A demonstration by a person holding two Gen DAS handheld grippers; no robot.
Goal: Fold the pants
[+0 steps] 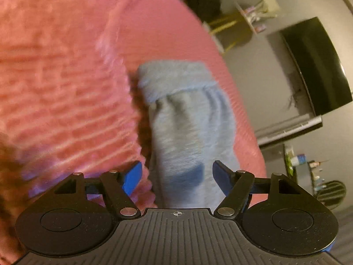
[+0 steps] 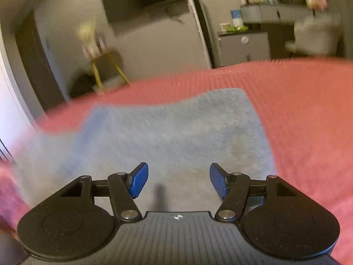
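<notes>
Light grey-blue pants [image 1: 187, 128] lie on a pink ribbed bedspread [image 1: 66, 77]. In the left wrist view one pant leg runs away from me, its cuff [image 1: 176, 81] at the far end. My left gripper [image 1: 177, 176] is open, its blue pads on either side of the leg, just above it. In the right wrist view the pants [image 2: 172, 137] spread wide and flat on the bedspread [image 2: 297, 110]. My right gripper [image 2: 178, 180] is open and empty, low over the cloth. Both views are motion-blurred.
The bed's edge [image 1: 247, 101] curves on the right, with grey floor beyond. A black TV [image 1: 317, 66] on a stand, a yellow-legged stool [image 2: 108, 66] and a dark object [image 1: 203, 2] on the floor stand past the bed. A grey cabinet [image 2: 245, 46] is at the back right.
</notes>
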